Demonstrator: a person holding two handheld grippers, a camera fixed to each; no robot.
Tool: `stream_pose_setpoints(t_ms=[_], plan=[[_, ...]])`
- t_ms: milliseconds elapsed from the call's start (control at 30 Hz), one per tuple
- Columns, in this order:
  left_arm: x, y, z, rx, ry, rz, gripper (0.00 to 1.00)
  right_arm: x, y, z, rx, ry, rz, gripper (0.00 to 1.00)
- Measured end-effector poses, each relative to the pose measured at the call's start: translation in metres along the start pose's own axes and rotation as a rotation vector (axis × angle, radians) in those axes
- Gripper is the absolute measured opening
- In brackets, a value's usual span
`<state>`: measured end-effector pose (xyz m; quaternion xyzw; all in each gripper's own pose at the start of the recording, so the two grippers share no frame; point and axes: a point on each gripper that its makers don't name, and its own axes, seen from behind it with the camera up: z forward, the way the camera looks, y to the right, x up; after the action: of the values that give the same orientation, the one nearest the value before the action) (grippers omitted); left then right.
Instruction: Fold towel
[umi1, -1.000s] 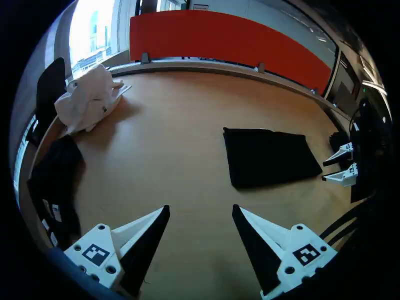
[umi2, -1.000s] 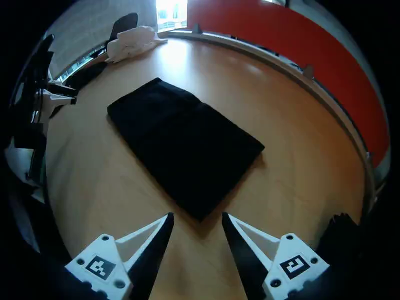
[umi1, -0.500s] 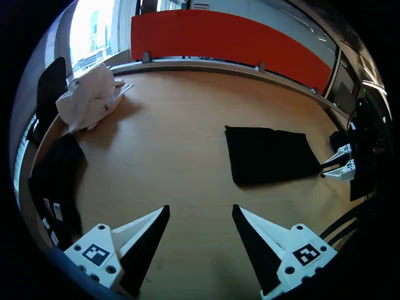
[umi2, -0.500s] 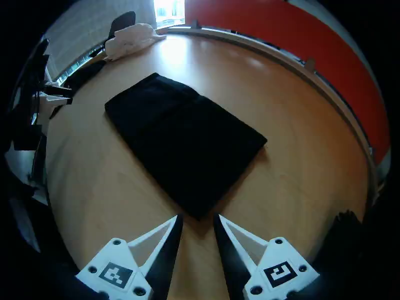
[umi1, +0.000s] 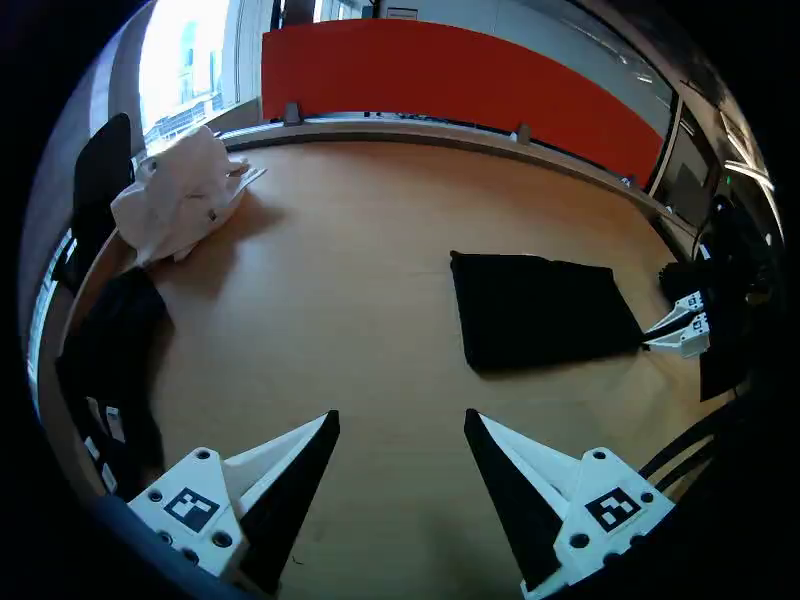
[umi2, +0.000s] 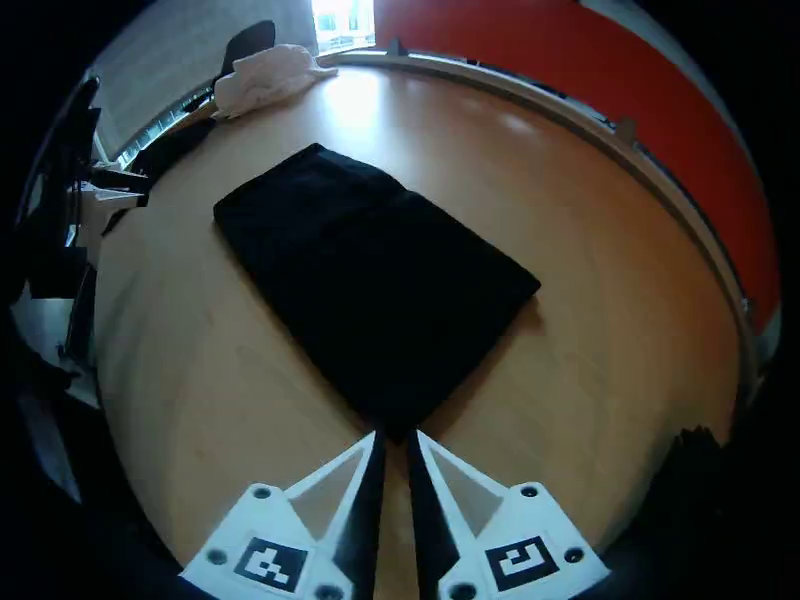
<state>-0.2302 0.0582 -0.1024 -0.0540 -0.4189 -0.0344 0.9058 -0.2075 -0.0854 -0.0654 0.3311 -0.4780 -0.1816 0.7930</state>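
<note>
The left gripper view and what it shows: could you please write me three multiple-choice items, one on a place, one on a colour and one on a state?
1. Where does the white cloth lie?
A) on the towel
B) at the table's far corner
C) between the jaws

2. What colour is the panel behind the table?
A) blue
B) green
C) red

3. How do the left gripper's jaws stand?
A) wide apart, empty
B) shut on the towel
C) shut on the cloth

Answers:
1 B, it is heaped far from the towel.
2 C, it is plainly red.
3 A, bare wood shows between them.
</note>
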Motion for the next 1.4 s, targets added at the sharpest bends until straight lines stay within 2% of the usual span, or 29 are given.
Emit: stream_pose_setpoints(t_ms=[300, 700, 1400], plan=[[0.001, -0.002, 0.0, 0.003, 0.0, 0.003, 0.93, 0.009, 0.002, -0.007, -0.01, 0.033, 0.03, 0.06], [0.007, -0.001, 0.002, 0.0, 0.005, 0.006, 0.93, 0.048, 0.014, -0.032, -0.051, 0.143, 0.056, 0.06], [0.02, 0.004, 0.002, -0.009, 0.023, 0.012, 0.93, 0.102, 0.036, -0.094, -0.14, 0.285, -0.01, 0.06]])
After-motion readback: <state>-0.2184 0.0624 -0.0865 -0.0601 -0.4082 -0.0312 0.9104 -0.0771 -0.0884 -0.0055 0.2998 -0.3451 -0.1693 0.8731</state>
